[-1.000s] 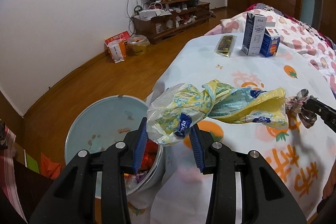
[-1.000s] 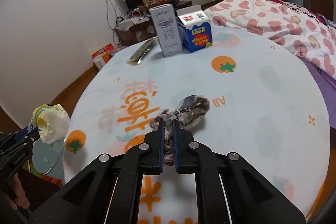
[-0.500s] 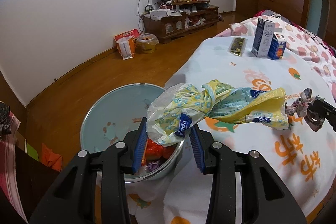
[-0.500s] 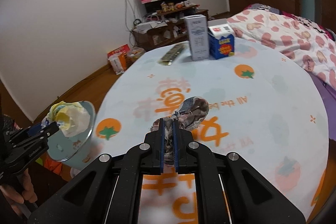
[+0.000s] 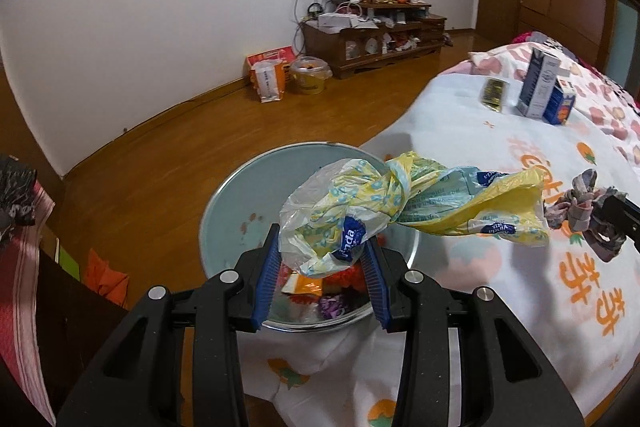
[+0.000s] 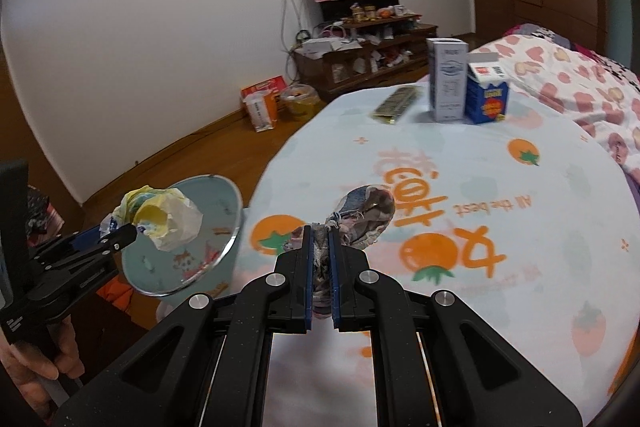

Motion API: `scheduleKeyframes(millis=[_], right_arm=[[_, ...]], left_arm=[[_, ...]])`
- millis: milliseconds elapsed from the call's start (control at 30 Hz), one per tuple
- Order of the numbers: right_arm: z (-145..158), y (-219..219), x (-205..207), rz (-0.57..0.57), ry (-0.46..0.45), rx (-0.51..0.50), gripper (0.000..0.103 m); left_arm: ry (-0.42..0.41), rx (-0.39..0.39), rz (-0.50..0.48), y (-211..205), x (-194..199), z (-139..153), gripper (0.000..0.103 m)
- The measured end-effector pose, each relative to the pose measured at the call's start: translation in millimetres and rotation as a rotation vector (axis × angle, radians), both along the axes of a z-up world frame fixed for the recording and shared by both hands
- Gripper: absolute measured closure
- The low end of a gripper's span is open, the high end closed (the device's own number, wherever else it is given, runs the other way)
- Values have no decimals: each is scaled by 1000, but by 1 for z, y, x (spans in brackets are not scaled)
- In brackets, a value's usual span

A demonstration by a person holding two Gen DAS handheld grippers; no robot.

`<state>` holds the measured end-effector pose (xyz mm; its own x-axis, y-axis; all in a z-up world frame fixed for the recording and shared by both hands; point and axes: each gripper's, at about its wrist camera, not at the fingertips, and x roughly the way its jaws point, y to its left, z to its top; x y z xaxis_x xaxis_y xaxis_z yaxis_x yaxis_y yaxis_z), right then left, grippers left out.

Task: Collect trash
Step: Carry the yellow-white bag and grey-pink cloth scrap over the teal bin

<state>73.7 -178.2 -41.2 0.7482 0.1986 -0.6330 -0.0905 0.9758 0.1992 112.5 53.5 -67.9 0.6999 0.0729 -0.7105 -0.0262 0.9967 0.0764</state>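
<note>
Left wrist view: left gripper (image 5: 322,267) pinched crumpled plastic bag (image 5: 384,207) over trash bin (image 5: 224,211), right gripper (image 6: 320,263) clamped rag (image 6: 360,215) nearby; best let go w/ bag centred inside rim.

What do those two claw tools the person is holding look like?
Both the left gripper and the right gripper are matte black plastic, with two angular arms with cut-out slots, round silver bolts at the joints, and ribbed blue pads lining the inner fingertips. No cables or sleeves show.

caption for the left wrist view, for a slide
Left tongs hold a crumpled plastic wrapper above the trash bin beside the table.
</note>
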Motion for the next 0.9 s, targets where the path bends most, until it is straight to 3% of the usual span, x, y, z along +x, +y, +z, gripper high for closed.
scheduleKeyframes(millis=[900], right_arm=[[-1,72,25,160,8,-7,95]], left_arm=[[31,-35,135,54,13,-17,64]])
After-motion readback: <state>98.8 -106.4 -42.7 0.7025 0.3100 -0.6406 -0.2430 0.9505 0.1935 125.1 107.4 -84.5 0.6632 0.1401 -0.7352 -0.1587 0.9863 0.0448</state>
